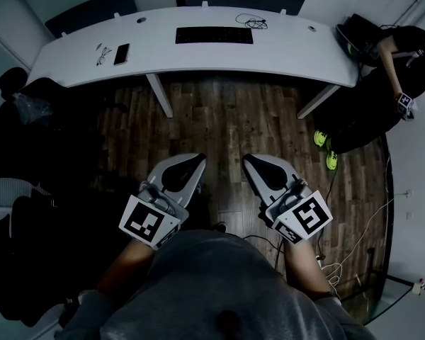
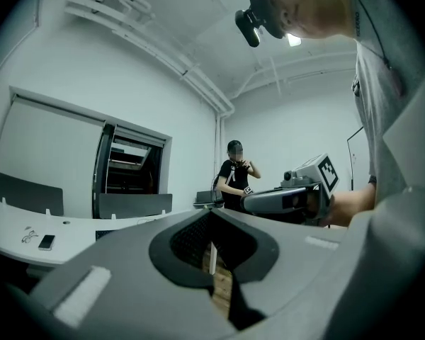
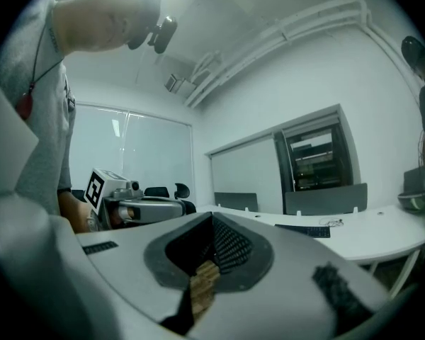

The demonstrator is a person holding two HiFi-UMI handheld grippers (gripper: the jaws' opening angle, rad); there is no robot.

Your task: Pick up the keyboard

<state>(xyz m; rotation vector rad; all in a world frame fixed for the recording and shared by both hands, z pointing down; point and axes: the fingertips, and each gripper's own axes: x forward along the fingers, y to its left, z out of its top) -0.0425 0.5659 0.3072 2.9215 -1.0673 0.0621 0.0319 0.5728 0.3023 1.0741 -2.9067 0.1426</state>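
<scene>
Black and flat, the slim rectangular keyboard is lying at the middle of the smooth, curved white bench, well apart from both grippers. The left gripper and right gripper are hovering level over the plank wood floor, each with its grey jaws together on nothing. The approach is seemingly only beginning; next, the 2 grippers are needing to reach forward and open around the keyboard's short ends.
</scene>
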